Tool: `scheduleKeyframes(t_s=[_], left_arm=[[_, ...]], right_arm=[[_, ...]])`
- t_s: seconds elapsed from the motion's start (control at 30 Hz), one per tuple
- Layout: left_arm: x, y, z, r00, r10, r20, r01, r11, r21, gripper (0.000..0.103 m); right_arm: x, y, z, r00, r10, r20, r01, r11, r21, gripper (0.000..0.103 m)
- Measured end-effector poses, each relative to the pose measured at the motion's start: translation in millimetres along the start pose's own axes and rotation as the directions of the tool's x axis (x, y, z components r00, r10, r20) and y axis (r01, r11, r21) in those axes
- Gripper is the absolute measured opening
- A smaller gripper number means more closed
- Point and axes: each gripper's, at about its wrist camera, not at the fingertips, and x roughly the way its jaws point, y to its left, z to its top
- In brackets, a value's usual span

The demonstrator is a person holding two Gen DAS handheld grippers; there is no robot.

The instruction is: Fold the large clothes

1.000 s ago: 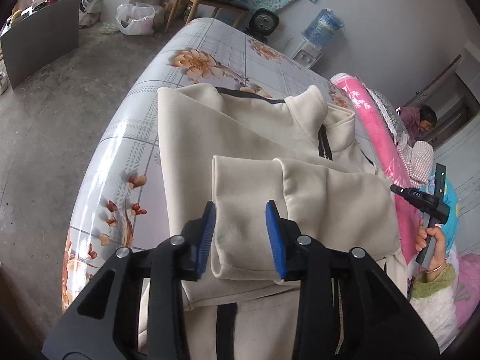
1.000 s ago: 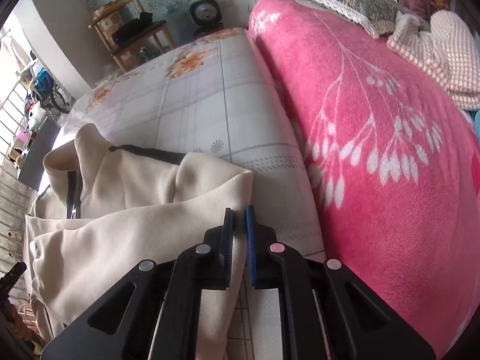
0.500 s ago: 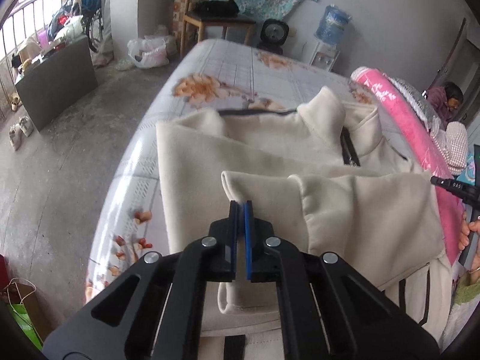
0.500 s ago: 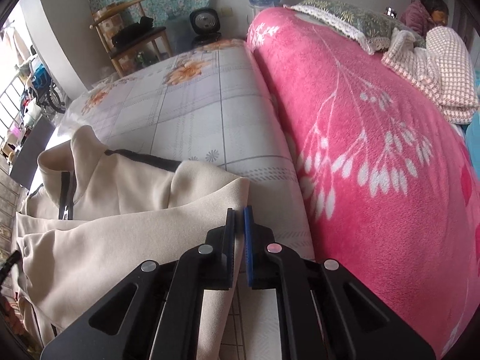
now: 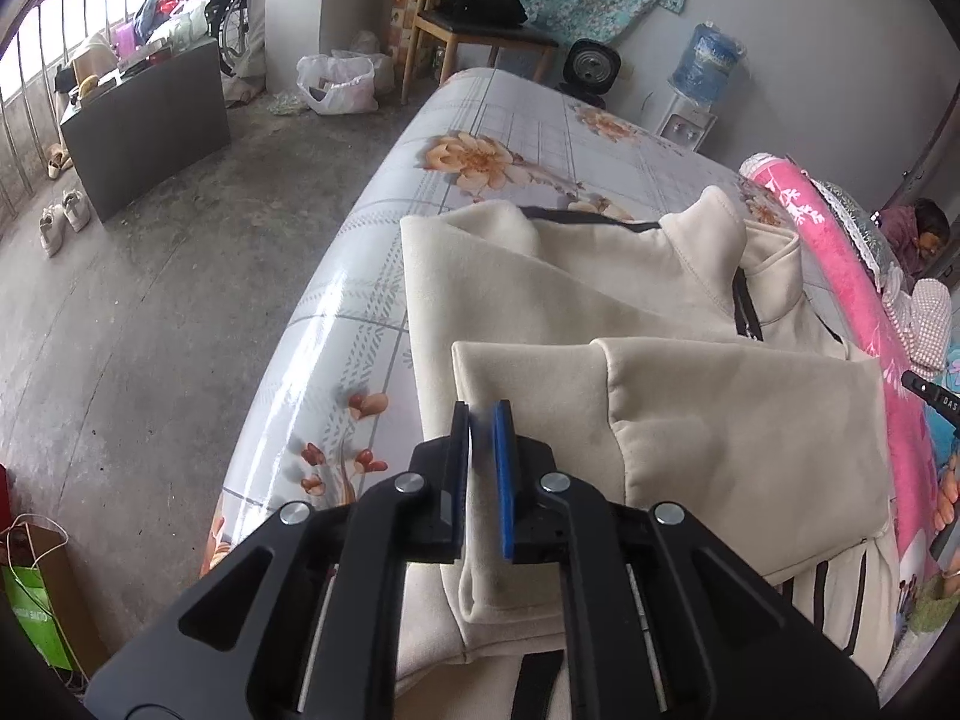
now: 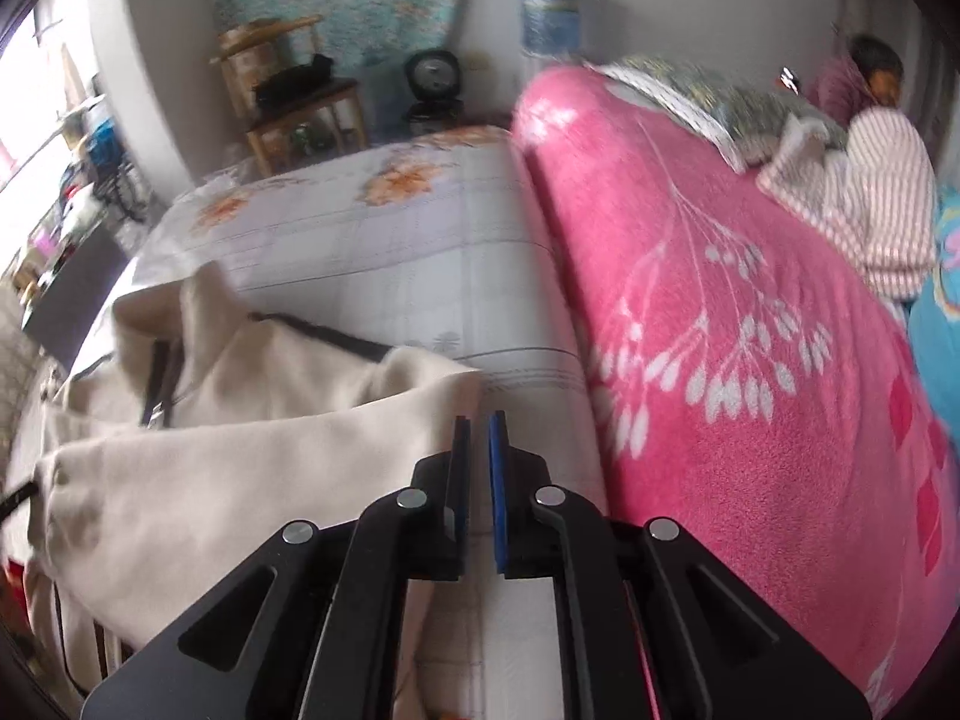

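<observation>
A cream jacket [image 5: 576, 294] with black zip and trim lies on the flowered bed cover [image 5: 468, 138]. One sleeve [image 5: 720, 414] is folded across its body. My left gripper [image 5: 480, 426] is shut on the sleeve's cuff edge, low over the jacket. In the right wrist view the jacket [image 6: 252, 420] lies at the left. My right gripper [image 6: 478, 438] is nearly shut at the jacket's right edge; whether cloth is between its pads is unclear.
A pink blanket [image 6: 720, 324] lies along the right side of the bed, with a person [image 6: 876, 96] lying beyond it. A chair [image 5: 474, 18], fan [image 5: 591, 63] and water bottle [image 5: 711, 63] stand past the bed. The concrete floor [image 5: 150, 300] drops off at the left.
My left gripper closed from wide open onto the sleeve cuff and lifted back slightly. My right gripper stayed closed and shifted, with the view now blurred by motion.
</observation>
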Motion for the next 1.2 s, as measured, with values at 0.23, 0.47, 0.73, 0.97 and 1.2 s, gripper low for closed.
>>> scheduleKeyframes(t_s=[0.23,0.47,0.73,0.97,1.2], left_arm=[[-30,-30,-13,0.995,-0.095,0.029,0.091,0.989,0.116,0.019],[-1,-57,-40,0.993,-0.094,-0.066,0.105,0.979,0.175,0.019],[-4,-68,-46,0.993,-0.107,-0.053,0.116,0.973,0.197,0.019],[1,-63,-51,0.99,-0.11,-0.083,0.125,0.972,0.198,0.021],[-19,-52,-37,0.993,-0.12,-0.012,0.12,0.969,0.215,0.021]], right_arm=[[-54,58,-63,0.997,0.058,-0.053,-0.071,0.959,-0.276,0.057],[-35,80,-138,0.974,-0.153,-0.165,0.057,0.877,-0.476,0.059],[-47,35,-136,0.976,-0.175,-0.129,0.131,0.947,-0.294,0.01],[-58,16,-142,0.976,-0.141,-0.165,0.096,0.961,-0.259,0.032],[-117,15,-113,0.996,0.065,-0.057,-0.075,0.976,-0.205,0.059]])
